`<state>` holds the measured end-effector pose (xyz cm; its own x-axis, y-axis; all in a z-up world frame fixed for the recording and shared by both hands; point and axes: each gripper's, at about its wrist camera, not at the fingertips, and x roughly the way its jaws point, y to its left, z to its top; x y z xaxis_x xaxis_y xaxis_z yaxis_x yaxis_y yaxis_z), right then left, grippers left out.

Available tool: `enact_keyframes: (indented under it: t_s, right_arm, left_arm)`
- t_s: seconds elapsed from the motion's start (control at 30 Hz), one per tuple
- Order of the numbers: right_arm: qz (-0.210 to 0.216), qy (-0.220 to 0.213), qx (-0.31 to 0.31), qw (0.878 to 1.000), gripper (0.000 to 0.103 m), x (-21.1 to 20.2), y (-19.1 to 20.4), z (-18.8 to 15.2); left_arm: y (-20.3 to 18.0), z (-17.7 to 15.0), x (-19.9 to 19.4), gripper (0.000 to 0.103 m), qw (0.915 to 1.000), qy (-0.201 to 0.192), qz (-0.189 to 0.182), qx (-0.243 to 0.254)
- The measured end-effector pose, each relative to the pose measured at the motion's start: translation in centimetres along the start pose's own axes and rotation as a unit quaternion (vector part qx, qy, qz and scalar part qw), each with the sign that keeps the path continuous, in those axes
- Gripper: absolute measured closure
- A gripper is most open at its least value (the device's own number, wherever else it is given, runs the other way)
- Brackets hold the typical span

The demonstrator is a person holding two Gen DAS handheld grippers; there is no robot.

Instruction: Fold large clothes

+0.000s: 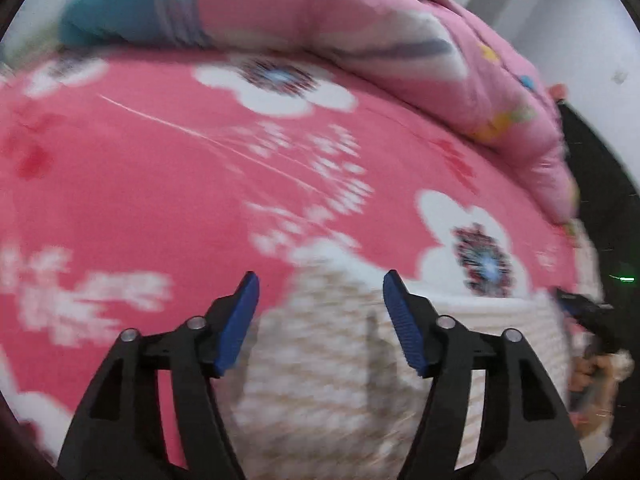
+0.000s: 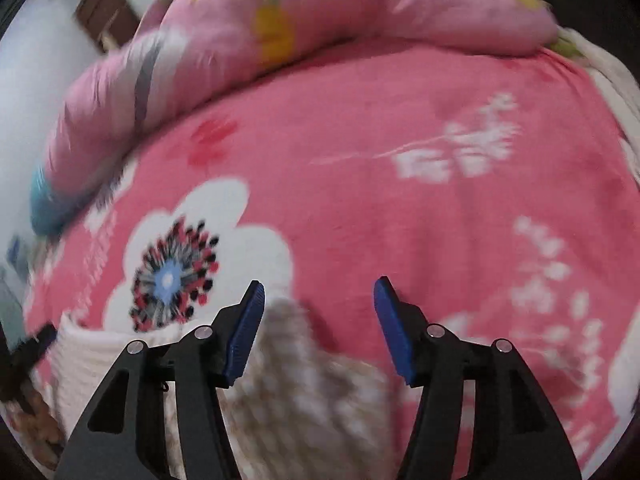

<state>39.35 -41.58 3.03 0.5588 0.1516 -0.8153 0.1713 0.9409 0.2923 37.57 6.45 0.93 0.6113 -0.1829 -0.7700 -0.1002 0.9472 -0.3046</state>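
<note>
Both hand-held grippers, left (image 1: 320, 284) and right (image 2: 319, 292), open, empty. Knit garment (image 1: 320, 360) on bed (image 1: 160, 180) looks soft, floppy, light; pinch edges or corners.

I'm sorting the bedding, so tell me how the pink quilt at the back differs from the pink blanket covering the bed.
The quilt is pale pink, puffy and bunched in a heap along the far side; the blanket is a deeper pink and lies spread flat. The quilt carries small yellow and grey prints, while the blanket has large white flowers with dark speckled centres. Both are pink, patterned bedding on the same bed.
</note>
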Motion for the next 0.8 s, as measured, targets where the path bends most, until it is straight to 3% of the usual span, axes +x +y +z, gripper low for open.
enact_keyframes:
  t_s: [0.1, 0.13, 0.23, 0.3, 0.37, 0.4, 0.47, 0.57, 0.7, 0.8]
  right_arm:
    - [0.035, -0.027, -0.074, 0.996, 0.045, -4.9, 3.3, -3.0]
    - [0.052, -0.027, -0.107, 0.993, 0.038, -6.3, 4.9, -4.8]
    - [0.085, -0.011, -0.197, 0.977, 0.031, -8.0, 9.5, -9.9]
    - [0.074, -0.002, -0.243, 0.967, 0.031, -7.5, 11.6, -13.2]
    - [0.040, 0.026, -0.263, 0.964, 0.031, -4.7, 12.4, -15.8]
    - [0.028, 0.034, -0.265, 0.963, 0.027, -3.3, 12.4, -16.5]
    - [0.028, 0.036, -0.257, 0.965, 0.025, -2.1, 12.1, -17.0]
    - [0.015, 0.027, -0.242, 0.970, 0.026, -5.5, 12.5, -17.0]
    - [0.043, -0.004, -0.262, 0.964, 0.025, -9.9, 13.0, -20.3]
    - [0.014, 0.012, -0.285, 0.958, 0.022, -7.5, 13.4, -23.6]
  left_arm:
    - [-1.7, -1.7, -3.7, 0.038, 0.9991, -0.011, -0.015, 0.037]
    - [-2.8, -2.8, -4.7, 0.031, 0.9980, -0.007, -0.031, 0.054]
    - [-6.5, -7.3, -6.9, 0.025, 0.9891, 0.008, -0.067, 0.131]
    - [-8.4, -10.5, -6.9, 0.022, 0.9832, 0.015, -0.053, 0.174]
    - [-9.3, -13.4, -4.7, 0.020, 0.9793, 0.036, 0.010, 0.199]
    - [-9.0, -14.3, -3.5, 0.017, 0.9787, 0.050, 0.024, 0.198]
    - [-8.3, -15.2, -2.6, 0.015, 0.9788, 0.031, 0.028, 0.201]
    - [-8.0, -15.0, -4.8, 0.015, 0.9828, 0.022, 0.036, 0.180]
    - [-7.3, -16.9, -9.0, 0.015, 0.9852, -0.009, 0.019, 0.170]
    - [-6.9, -19.2, -7.0, 0.013, 0.9848, 0.018, 0.046, 0.166]
